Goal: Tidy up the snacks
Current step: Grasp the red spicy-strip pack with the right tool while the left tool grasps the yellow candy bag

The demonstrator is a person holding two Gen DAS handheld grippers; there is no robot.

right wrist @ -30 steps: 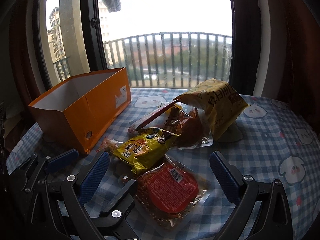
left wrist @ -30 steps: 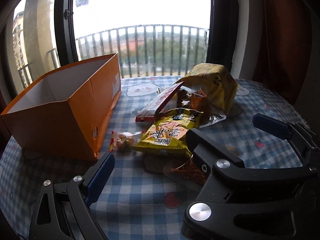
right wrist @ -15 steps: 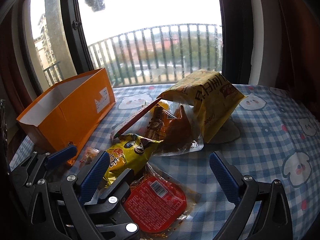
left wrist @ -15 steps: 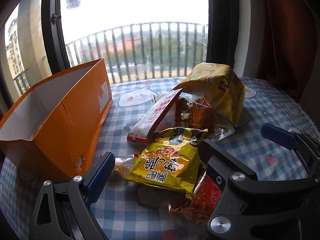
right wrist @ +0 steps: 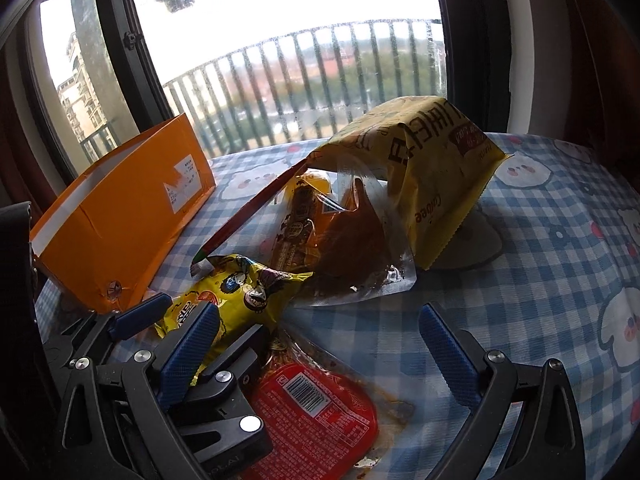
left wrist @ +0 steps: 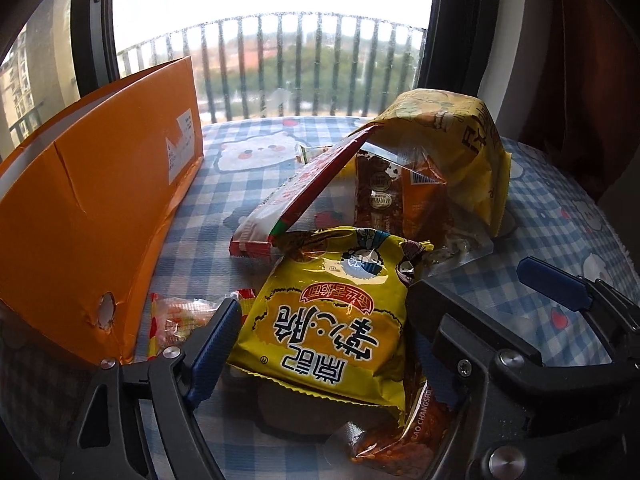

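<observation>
1. Left gripper (left wrist: 316, 344): jaws are closing around the small yellow snack bag (left wrist: 336, 320), which sits between them; pad contact is not yet seen, so it is not counted as held
2. Right gripper (right wrist: 320, 344): jaws are spread wide over the red flat pack (right wrist: 316, 412) lying on the table (right wrist: 540, 280); nothing is gripped
3. Target: the orange box (left wrist: 92, 220) stands open just to the left of the pile, and no snacks can be seen in it from these views
4. Risk: the yellow snack bag overlaps the red flat pack, so the pack could be dragged along when the bag is lifted
5. Risk: the two grippers are crowded together, the left one sitting right beside the right one's left jaw; a collision is likely if both are closed or lifted at once
6. Risk: the bag is puffy and slick, so it may be squeezed out of the pads or crushed
7. Risk: the large yellow bag (right wrist: 420, 168) and the red-edged packet (left wrist: 304, 188) are propped in a lean against each other, and could be toppled if the pile is nudged
8. Risk: the small candy wrapper (left wrist: 176, 320) beside the left jaw could be pinched along with the bag
</observation>
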